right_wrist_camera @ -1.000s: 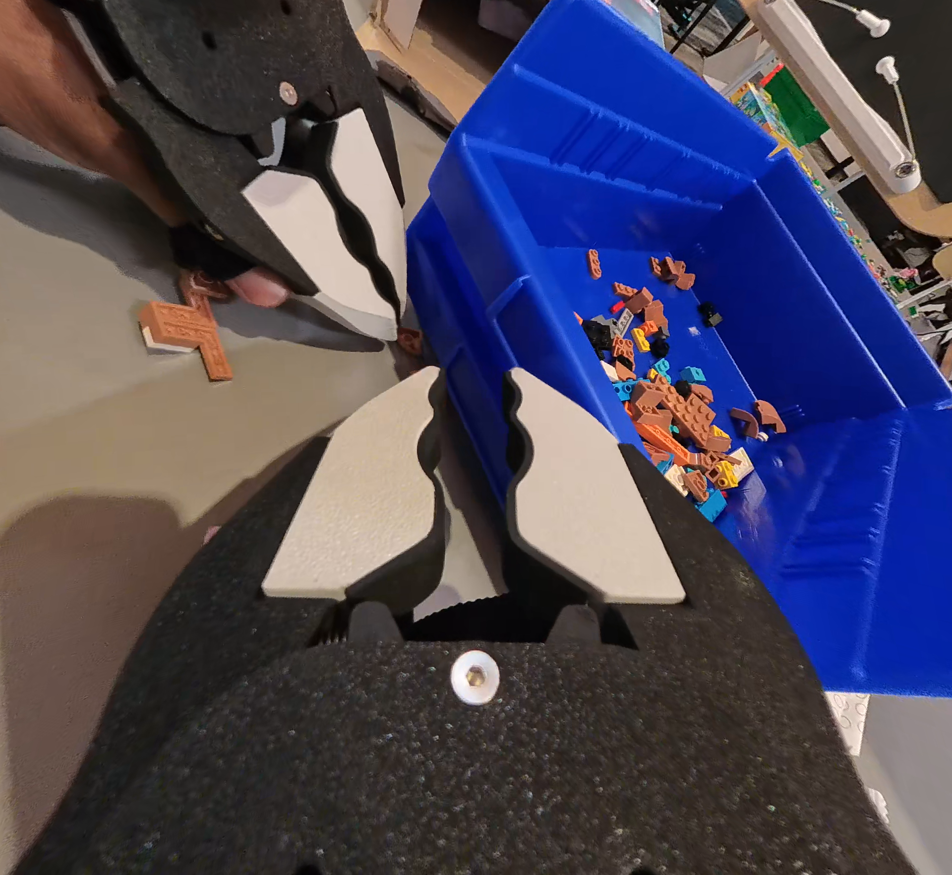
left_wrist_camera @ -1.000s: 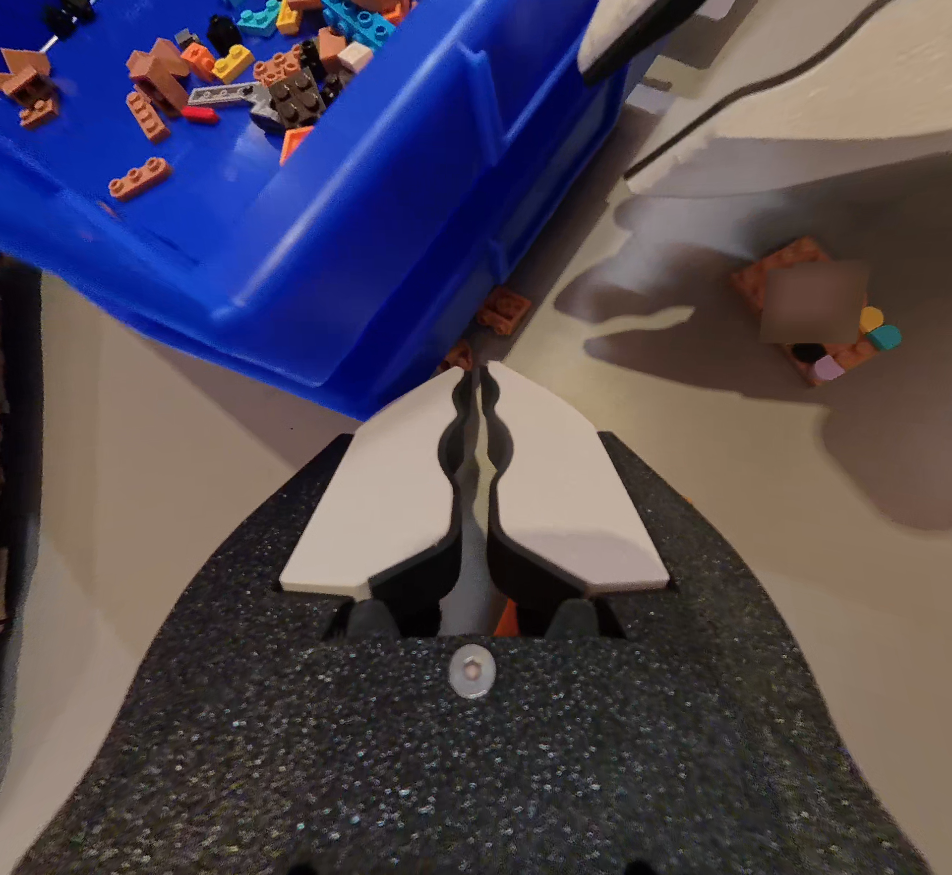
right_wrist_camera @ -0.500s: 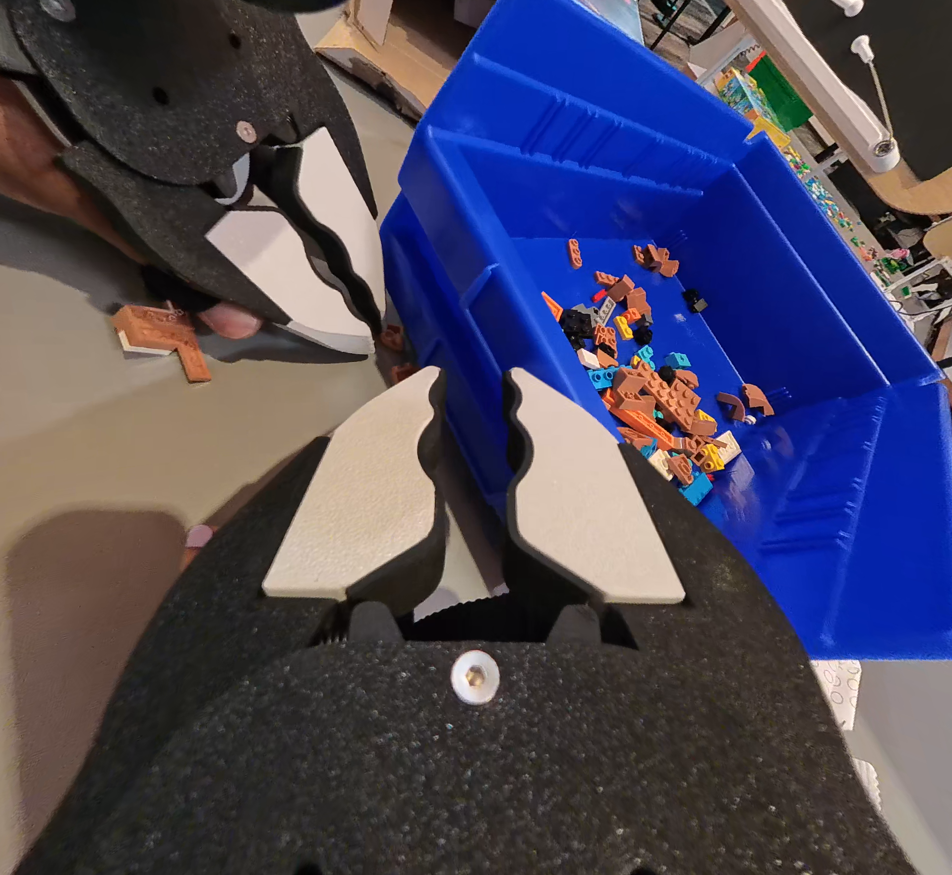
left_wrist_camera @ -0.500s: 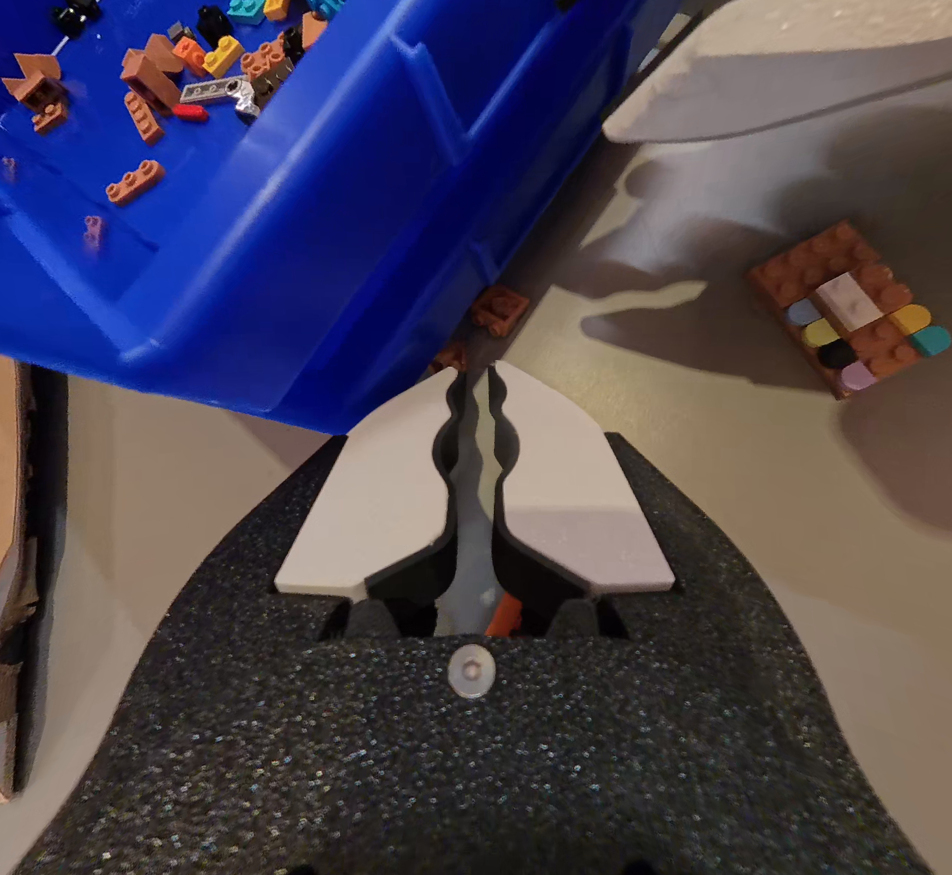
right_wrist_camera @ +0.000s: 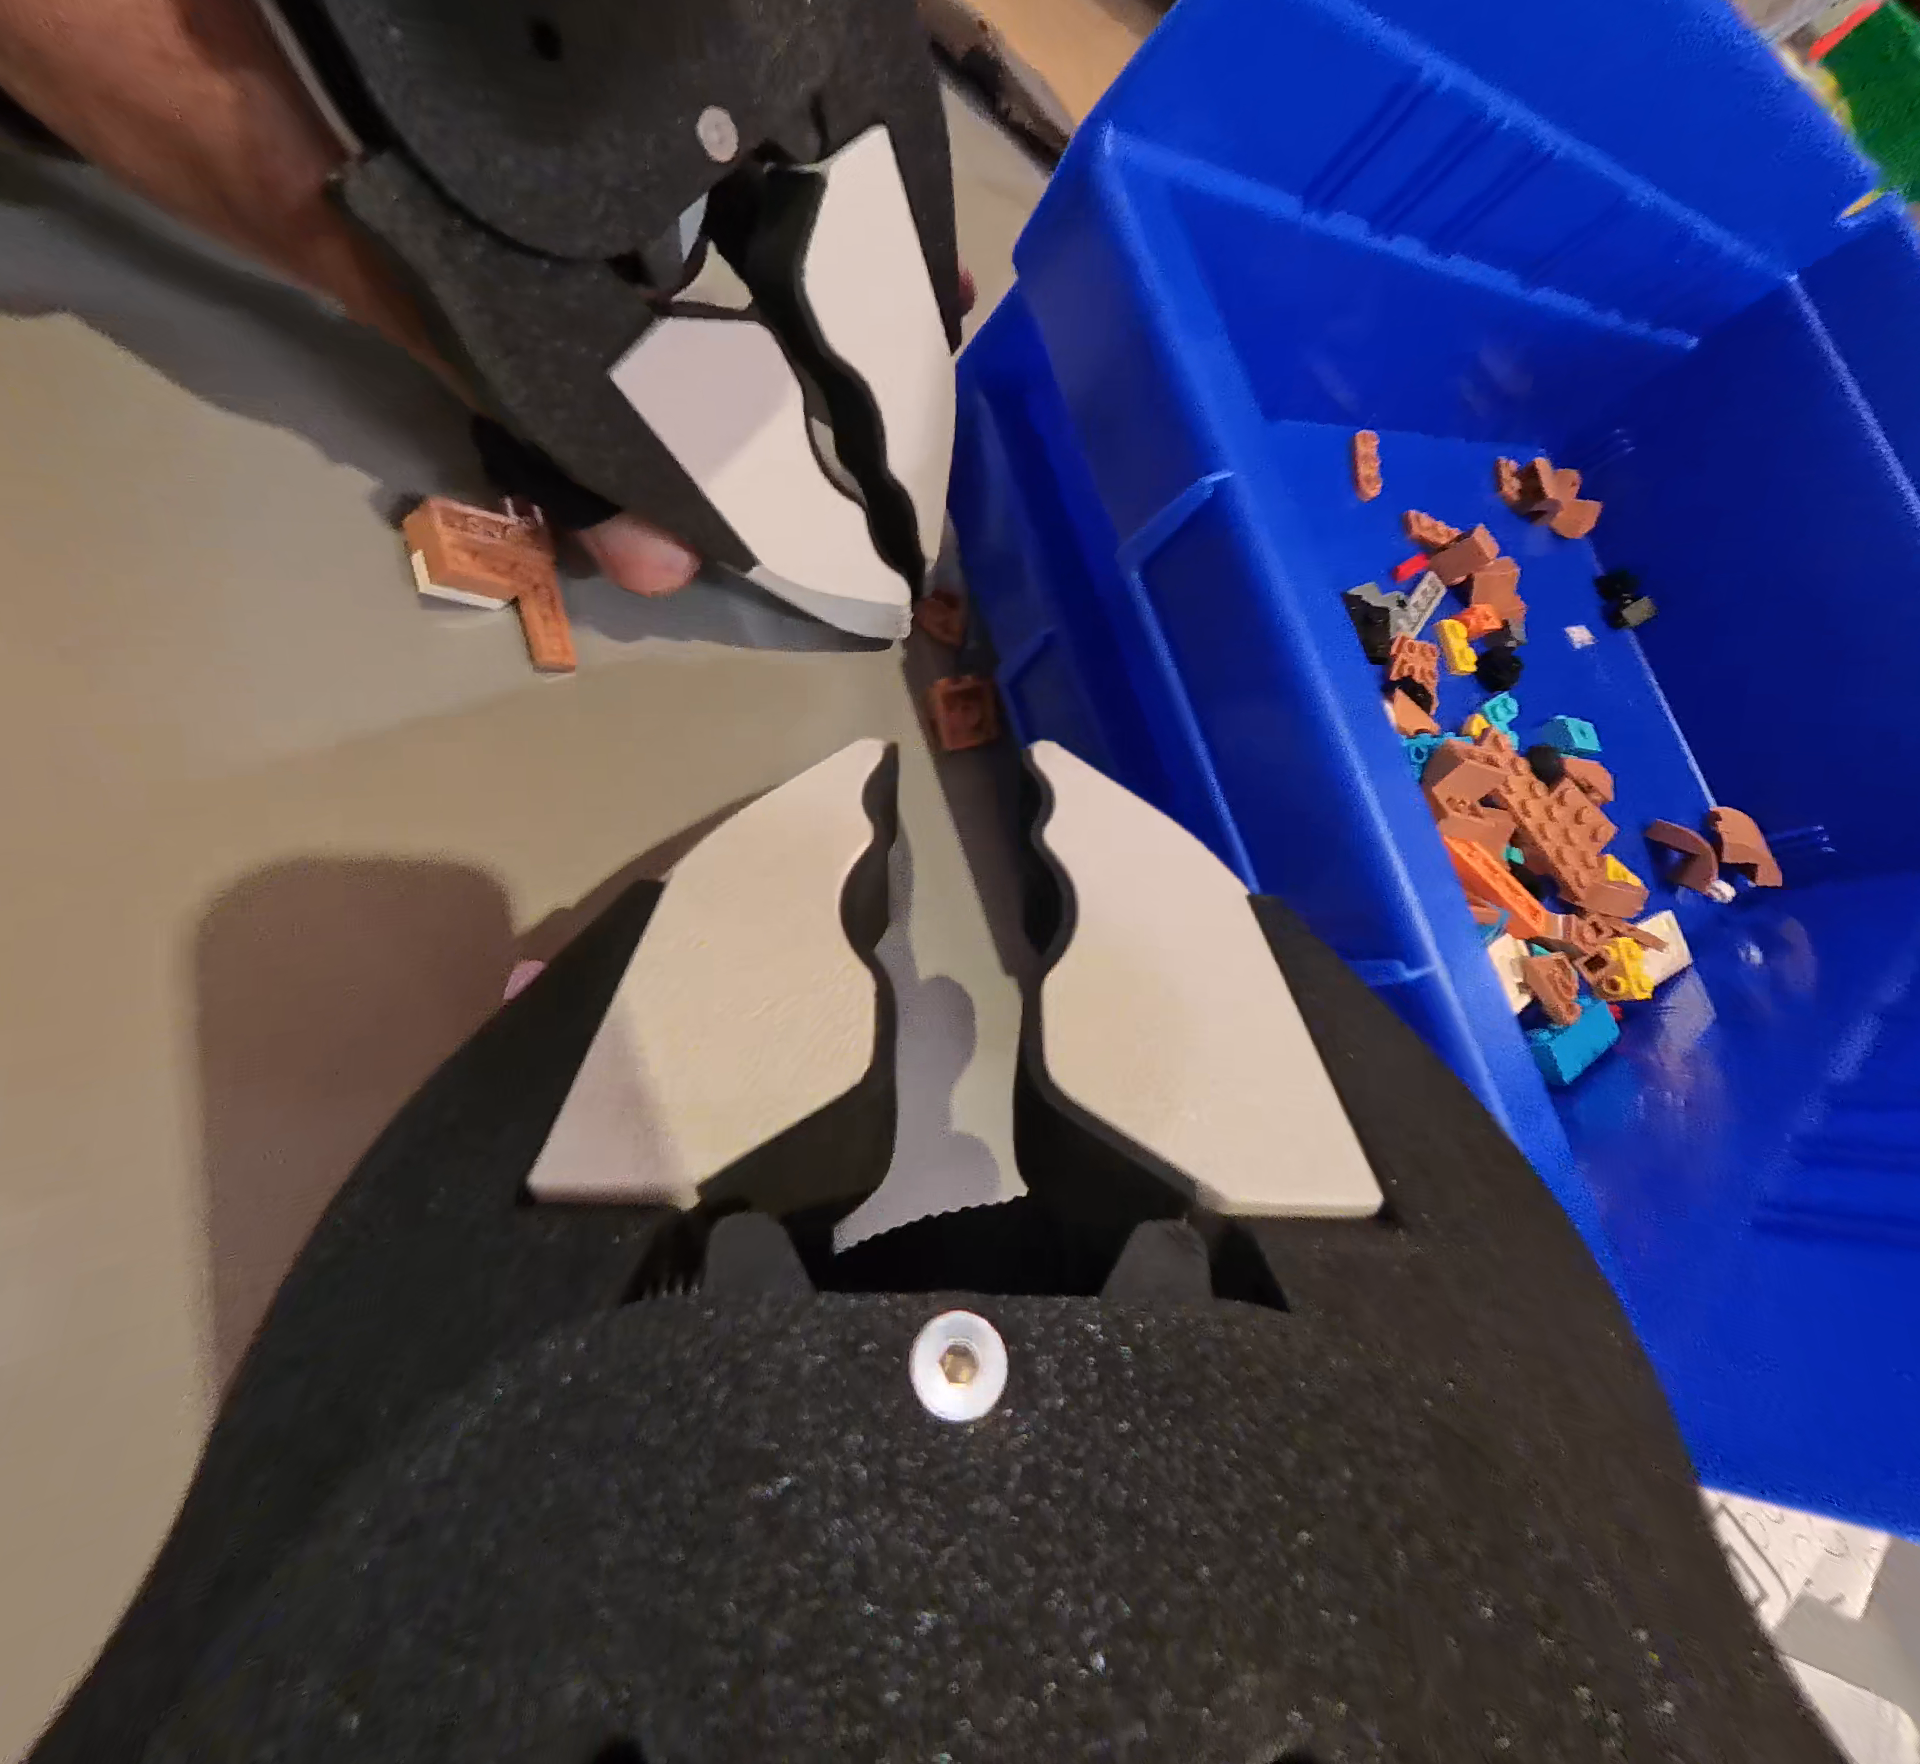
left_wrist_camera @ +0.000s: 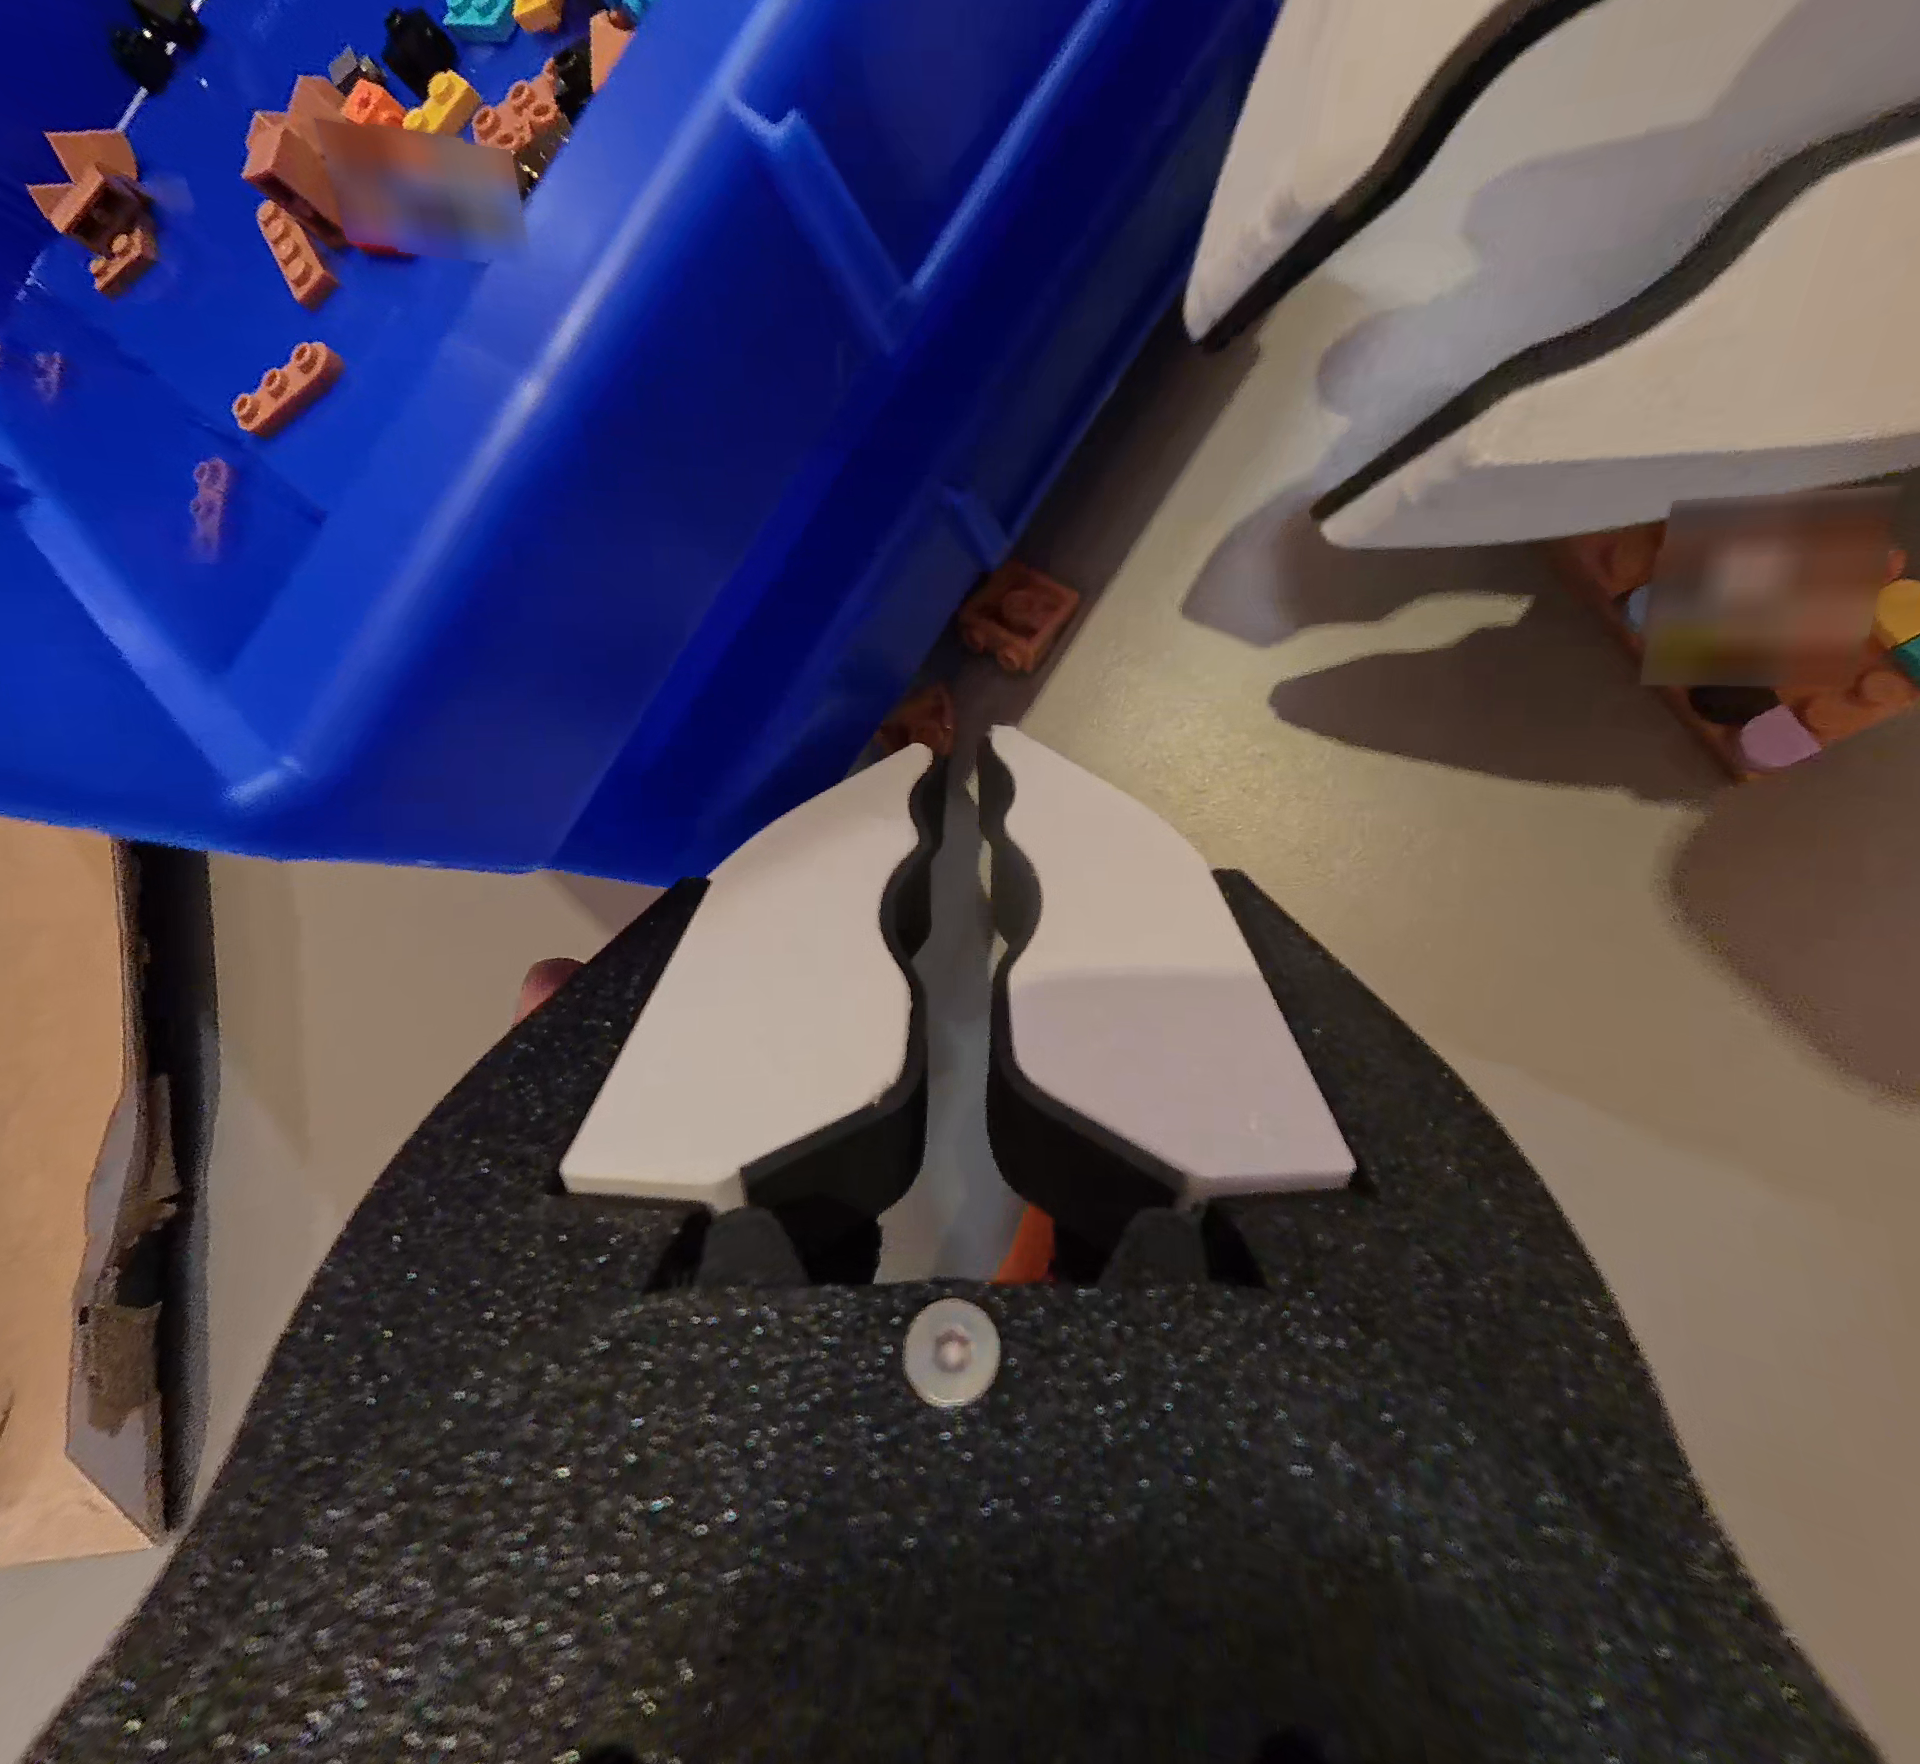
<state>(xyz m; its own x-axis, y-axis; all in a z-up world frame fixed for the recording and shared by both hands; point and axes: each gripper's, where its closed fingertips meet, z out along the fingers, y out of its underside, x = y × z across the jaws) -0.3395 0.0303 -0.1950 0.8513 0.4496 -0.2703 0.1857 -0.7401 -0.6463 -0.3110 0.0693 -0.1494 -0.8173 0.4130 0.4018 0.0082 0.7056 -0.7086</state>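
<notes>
Left claw: My left gripper [left_wrist_camera: 961, 758] has its two fingers almost together, with only a thin slit between the tips. I see nothing pinched at the tips. It points at the foot of the bin wall.

Right claw: My right gripper [right_wrist_camera: 961, 758] has its fingers apart, with bare table showing in the gap. It holds nothing.

Blue bin: The blue plastic bin [left_wrist_camera: 644, 426] sits on the tan table [left_wrist_camera: 1351, 935]. My left tips are just beside its outer wall. My right gripper is close to the same wall.

Bricks by the wall: Two small brown toy bricks lie on the table against the bin. The nearer brown brick [left_wrist_camera: 920, 720] is right at my left tips; I cannot tell if they touch. The farther brown brick [left_wrist_camera: 1018, 615] lies just past it.

Bricks in the bin: A loose pile of toy bricks [right_wrist_camera: 1527, 779] in brown, orange, teal, yellow and black lies on the bin floor.

Other things: A small brick build [left_wrist_camera: 1766, 717] with coloured round tiles sits under my right gripper. A flat brown brick piece [right_wrist_camera: 494, 561] lies behind my left gripper.
</notes>
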